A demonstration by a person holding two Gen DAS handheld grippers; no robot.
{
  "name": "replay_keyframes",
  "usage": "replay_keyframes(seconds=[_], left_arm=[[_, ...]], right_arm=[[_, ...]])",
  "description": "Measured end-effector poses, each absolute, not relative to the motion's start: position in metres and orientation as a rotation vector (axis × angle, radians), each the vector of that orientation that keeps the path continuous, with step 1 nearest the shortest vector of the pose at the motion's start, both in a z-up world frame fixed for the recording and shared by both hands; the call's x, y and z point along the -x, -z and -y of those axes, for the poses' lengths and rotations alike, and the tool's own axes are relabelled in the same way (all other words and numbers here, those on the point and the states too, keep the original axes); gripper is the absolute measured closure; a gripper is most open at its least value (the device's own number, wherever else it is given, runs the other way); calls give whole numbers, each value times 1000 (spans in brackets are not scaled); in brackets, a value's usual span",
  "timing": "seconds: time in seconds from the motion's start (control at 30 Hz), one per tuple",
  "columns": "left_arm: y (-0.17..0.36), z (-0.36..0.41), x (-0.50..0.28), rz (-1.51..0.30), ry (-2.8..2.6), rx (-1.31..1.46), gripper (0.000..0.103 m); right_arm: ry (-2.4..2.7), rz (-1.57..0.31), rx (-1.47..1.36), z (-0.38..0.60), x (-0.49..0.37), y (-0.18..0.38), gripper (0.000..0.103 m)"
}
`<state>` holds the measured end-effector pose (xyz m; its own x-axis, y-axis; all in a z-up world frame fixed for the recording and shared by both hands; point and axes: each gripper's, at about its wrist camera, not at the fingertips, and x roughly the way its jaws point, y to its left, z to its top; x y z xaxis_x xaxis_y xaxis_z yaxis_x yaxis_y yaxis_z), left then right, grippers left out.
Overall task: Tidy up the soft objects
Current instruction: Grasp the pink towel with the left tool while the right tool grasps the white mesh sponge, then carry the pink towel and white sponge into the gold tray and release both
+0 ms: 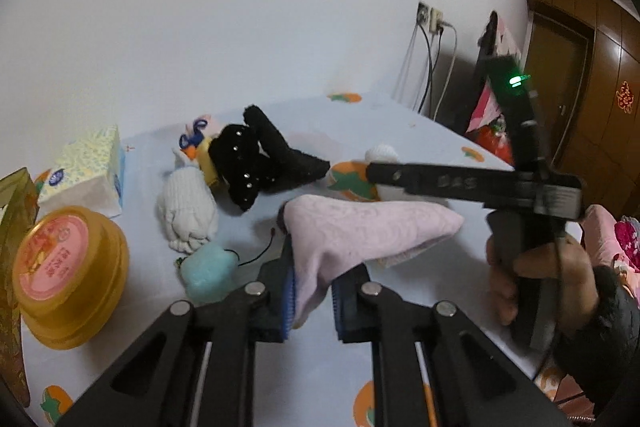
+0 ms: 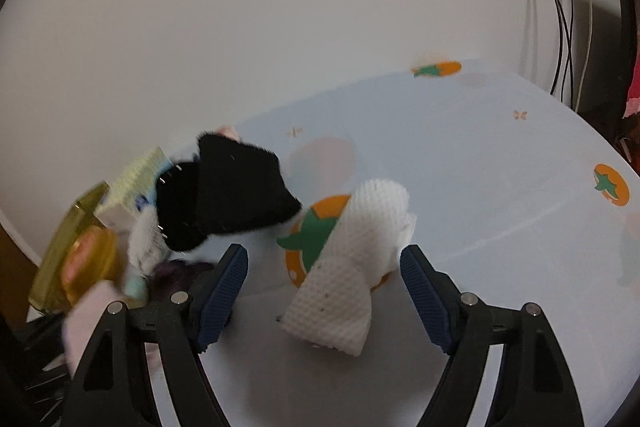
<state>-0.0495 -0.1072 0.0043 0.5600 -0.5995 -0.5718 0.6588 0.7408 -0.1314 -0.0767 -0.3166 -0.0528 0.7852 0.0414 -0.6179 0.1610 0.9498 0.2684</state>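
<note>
left gripper (image 1: 314, 289) pinching pink cloth (image 1: 360, 231); right gripper (image 2: 324, 287) gaping wide, straddling white cloth (image 2: 348, 267), not gripping.

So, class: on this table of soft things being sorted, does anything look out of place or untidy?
Yes. The black fuzzy items, white knitted glove and a small toy lie tangled in one heap. The hard yellow tin and tissue box are not soft items.

Tissue pack (image 1: 86, 167) beside yellow tin (image 1: 68, 275)
</note>
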Motion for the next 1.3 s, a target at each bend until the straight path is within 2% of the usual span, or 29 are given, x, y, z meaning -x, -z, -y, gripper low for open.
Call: replay_keyframes(seconds=[0.03,0.07,0.1,0.2,0.33,0.57,0.77,1.3], left_arm=[[-6,103,49,-630,740,-91,90],[-3,108,46,-629,738,-84,90],[-4,102,46,-631,736,-69,90],[-6,91,44,-620,711,-45,90],[-6,81,46,-592,683,-20,90],[-17,52,39,-524,604,1,90],[-22,30,32,-490,549,17,90],[-35,-91,0,-435,299,66,90]], right_arm=[[69,-683,-319,317,74,55,38],[66,-709,-323,318,70,59,44],[64,-748,-324,319,65,64,55],[65,-776,-281,313,60,67,64],[86,-755,-223,304,62,64,82],[107,-529,-205,294,107,40,82],[28,-416,-165,243,129,21,82],[-271,-384,-110,82,89,-5,82]])
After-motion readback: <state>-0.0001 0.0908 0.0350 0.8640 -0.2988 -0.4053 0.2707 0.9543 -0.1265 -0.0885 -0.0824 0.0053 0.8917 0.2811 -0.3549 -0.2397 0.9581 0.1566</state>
